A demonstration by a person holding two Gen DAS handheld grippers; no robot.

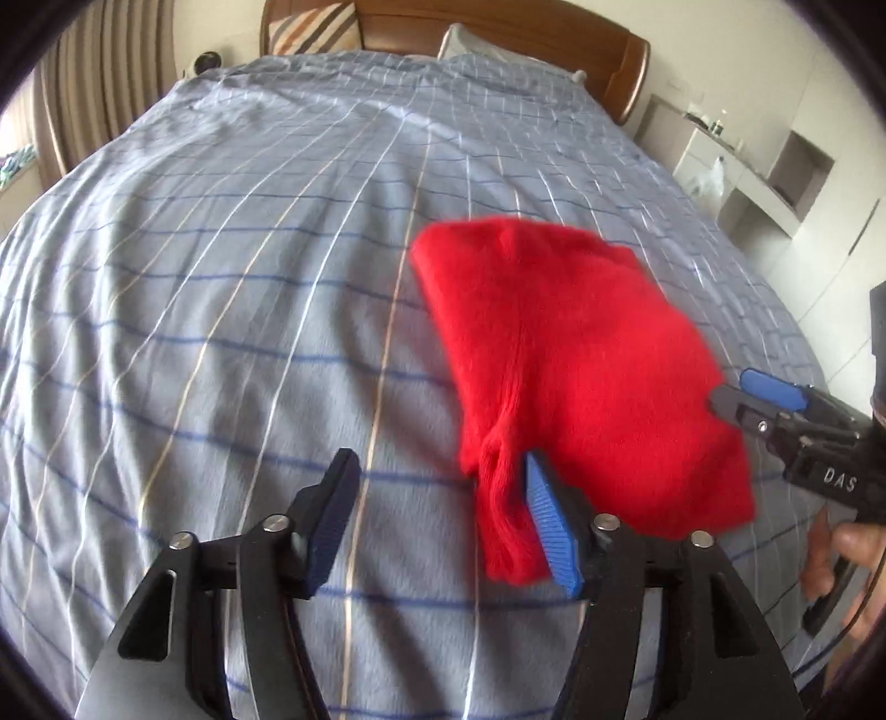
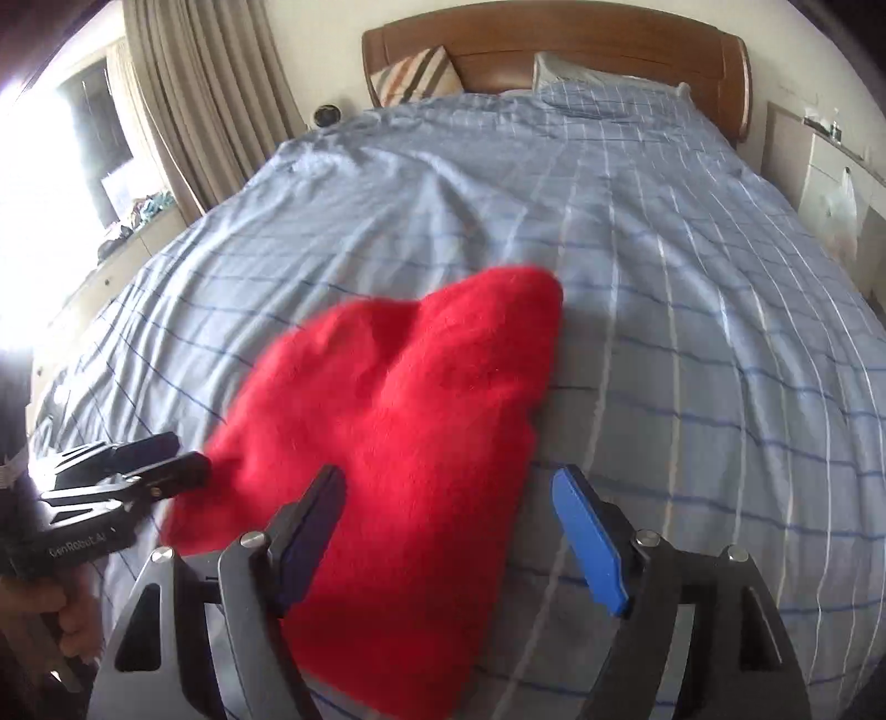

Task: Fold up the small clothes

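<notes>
Seen from the left wrist camera, the left gripper has its jaws spread wide apart, one dark pad on the left and one blue pad on the right, with only bedcover in the gap between them. A hanging fringe of the red garment drapes against the inner face of the blue pad, but nothing is pinched. The rest of the garment lies folded on the bed just beyond and to the right of those jaws. From the right wrist camera, the right gripper also stands with its jaws wide apart; the red garment lies partly between them, its cloth against the dark left pad, while the blue right pad sits clear of it over the bedcover. Neither pad presses it. Farther off, the blue checked bedcover stretches away from both sets of jaws to a pillow and a wooden headboard.
</notes>
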